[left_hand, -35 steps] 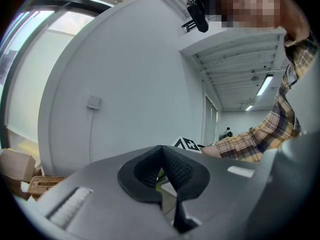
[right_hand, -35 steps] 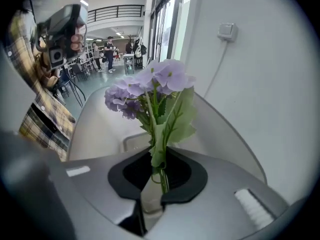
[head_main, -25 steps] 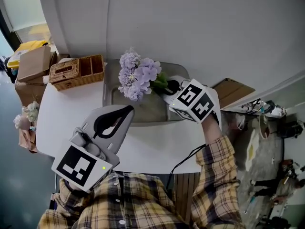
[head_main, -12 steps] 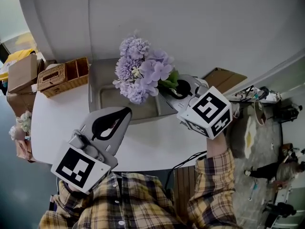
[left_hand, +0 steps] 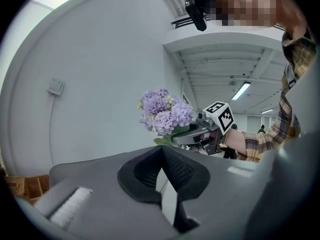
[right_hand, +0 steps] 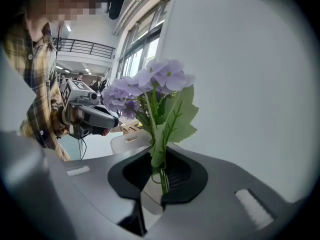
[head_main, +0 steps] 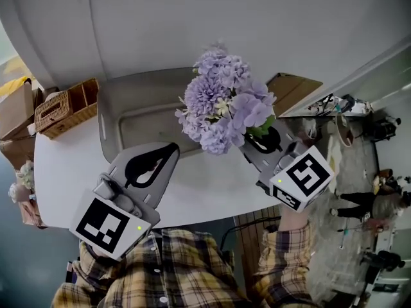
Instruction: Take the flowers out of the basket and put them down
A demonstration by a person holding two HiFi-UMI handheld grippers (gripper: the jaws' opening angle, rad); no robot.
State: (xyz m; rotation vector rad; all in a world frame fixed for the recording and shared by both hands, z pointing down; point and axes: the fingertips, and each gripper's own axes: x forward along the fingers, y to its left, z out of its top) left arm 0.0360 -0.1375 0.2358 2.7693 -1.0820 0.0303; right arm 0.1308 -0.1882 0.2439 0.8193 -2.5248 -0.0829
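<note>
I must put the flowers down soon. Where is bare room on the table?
The white table is bare in front of the wicker organiser, left of the grey tray, and in the strip between tray and near edge. The back left corner is crowded.

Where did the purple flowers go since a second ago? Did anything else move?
The right gripper, jaws clamped on the stems, carried the purple flowers higher and toward the grey tray's right end. The left gripper stayed put, shut and empty; tray and wicker basket stayed on the table.

Plain white wall (head_main: pixel 257 31), white table (head_main: pixel 70 165), cardboard boxes (head_main: pixel 14 113) at left, grey floor (head_main: pixel 26 268), ceiling strip light (left_hand: pixel 241 90)
</note>
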